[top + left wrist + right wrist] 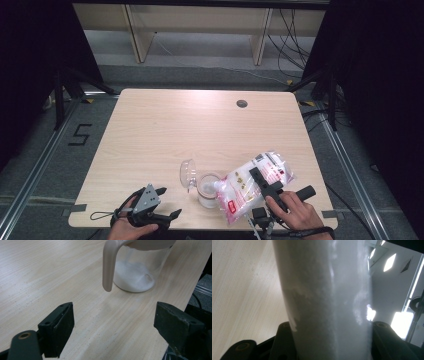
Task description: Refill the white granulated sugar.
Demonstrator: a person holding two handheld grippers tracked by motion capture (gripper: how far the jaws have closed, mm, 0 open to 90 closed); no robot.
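A clear plastic bag of white powder (255, 182) with red print hangs tilted near the table's front edge. Its lower end is over a clear jug (207, 191). My right gripper (261, 179) is shut on the bag. In the right gripper view the bag (329, 302) fills the gap between both jaws. The jug's hinged lid (188, 173) stands open to the left. White powder lies in the bottom of the jug (135, 277), and its beige handle (109, 267) faces my left gripper (115, 325). My left gripper (168, 202) rests open at the front left, holding nothing.
The light wooden table (165, 130) has a round cable hole (242, 104) at the back right. Beyond its far edge stand wooden shelf frames (200, 22) and loose cables. Black curtains close off both sides. Tape on the floor at left forms a 5 (80, 135).
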